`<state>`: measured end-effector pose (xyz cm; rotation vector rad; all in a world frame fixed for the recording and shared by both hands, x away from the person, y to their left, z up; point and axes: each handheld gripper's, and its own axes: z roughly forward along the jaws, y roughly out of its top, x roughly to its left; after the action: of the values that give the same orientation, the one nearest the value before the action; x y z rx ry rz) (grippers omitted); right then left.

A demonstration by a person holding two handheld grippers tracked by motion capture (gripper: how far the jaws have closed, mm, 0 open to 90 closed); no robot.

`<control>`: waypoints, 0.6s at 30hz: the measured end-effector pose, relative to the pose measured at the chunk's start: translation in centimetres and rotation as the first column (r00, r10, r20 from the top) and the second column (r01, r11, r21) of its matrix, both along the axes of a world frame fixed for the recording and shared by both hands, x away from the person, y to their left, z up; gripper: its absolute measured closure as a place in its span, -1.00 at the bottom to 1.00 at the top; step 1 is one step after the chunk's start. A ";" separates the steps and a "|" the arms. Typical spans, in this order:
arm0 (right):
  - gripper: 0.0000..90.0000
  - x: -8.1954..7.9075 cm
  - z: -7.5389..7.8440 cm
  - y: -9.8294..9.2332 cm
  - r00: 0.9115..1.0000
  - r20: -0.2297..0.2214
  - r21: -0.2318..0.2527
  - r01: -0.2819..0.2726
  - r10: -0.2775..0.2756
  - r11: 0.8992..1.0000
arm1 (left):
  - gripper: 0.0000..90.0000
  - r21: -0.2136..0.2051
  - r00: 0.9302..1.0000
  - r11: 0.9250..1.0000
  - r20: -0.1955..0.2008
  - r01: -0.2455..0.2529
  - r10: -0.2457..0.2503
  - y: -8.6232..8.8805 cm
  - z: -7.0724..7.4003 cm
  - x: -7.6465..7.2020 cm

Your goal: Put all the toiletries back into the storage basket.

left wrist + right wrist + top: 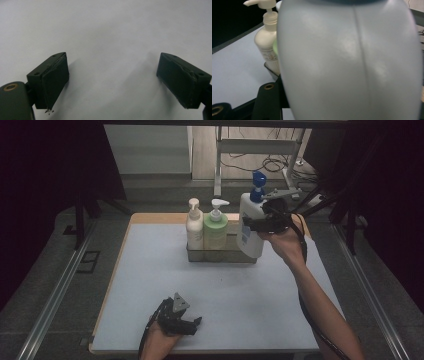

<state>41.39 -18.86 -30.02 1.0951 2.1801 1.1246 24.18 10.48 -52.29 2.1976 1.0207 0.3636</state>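
At lower centre-left of the high view my left gripper (192, 324) rests on the table (150, 270), jaws spread with nothing between them. Centre: a cream pump bottle (194, 225) and a green one (216, 227) stand in the tray (220, 255). Just right, my right gripper (252, 224) pinches the white blue-capped bottle (250, 220), tilted above the tray's right end.

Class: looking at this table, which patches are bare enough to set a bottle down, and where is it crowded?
Bare: the mat left of the tray, and the middle stretch between tray and left gripper. Crowded: the tray, with the cream bottle, green bottle and the white bottle held by the right gripper.
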 end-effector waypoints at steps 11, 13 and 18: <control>-0.11 2.6 -0.7 0.3 0.998 0.021 0.000 0.052 -0.052 0.999 | -0.76 -0.003 1.000 1.000 0.001 -0.002 0.002 0.0 0.0 0.0; -0.11 3.0 -0.9 0.2 0.998 0.023 0.004 0.060 -0.060 0.998 | -0.76 -0.003 1.000 1.000 0.001 -0.001 0.001 0.0 0.0 0.0; -0.11 4.1 -1.7 0.2 0.996 0.023 0.010 0.088 -0.088 0.996 | -0.76 -0.003 1.000 1.000 0.001 -0.001 0.001 0.0 0.0 0.0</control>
<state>45.46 -18.63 -31.74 1.1645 2.0893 1.1037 24.18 10.46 -52.30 2.1938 1.0213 0.3636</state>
